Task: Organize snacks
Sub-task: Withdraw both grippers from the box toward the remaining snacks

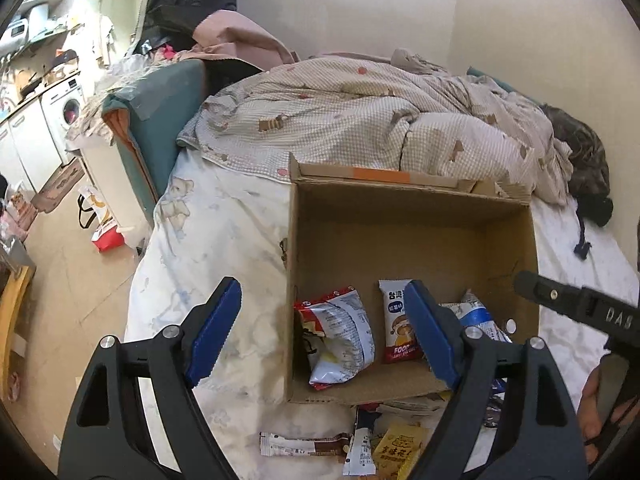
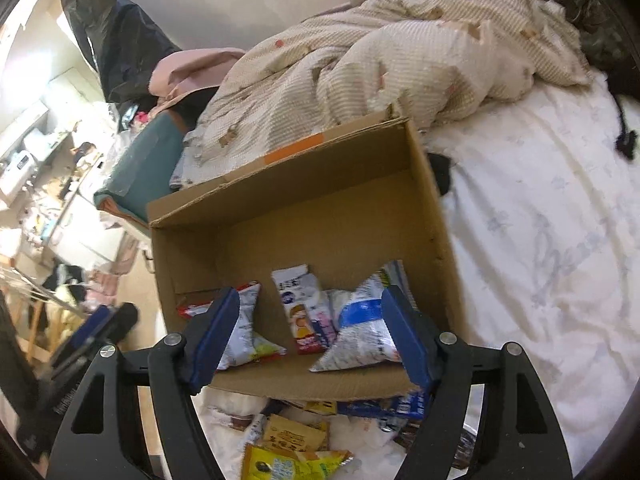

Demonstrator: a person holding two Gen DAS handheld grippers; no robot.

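An open cardboard box (image 1: 408,232) (image 2: 320,200) stands on the bed. Inside lie a red and silver snack bag (image 1: 340,336) (image 2: 244,332), a white and red packet (image 1: 398,320) (image 2: 304,312) and a blue and silver bag (image 1: 480,316) (image 2: 360,332). More snacks lie in a pile on the sheet in front of the box, among them a yellow packet (image 1: 400,448) (image 2: 292,464) and a brown bar (image 1: 304,444). My left gripper (image 1: 324,332) is open and empty above the box's near left corner. My right gripper (image 2: 310,336) is open and empty above the box's near edge.
A rumpled checked quilt (image 1: 360,120) (image 2: 380,60) lies behind the box. The white bed sheet (image 1: 224,232) (image 2: 540,240) spreads on both sides. A teal chair (image 1: 160,120) stands by the bed's left edge, with the floor and a red bag (image 1: 106,236) beyond.
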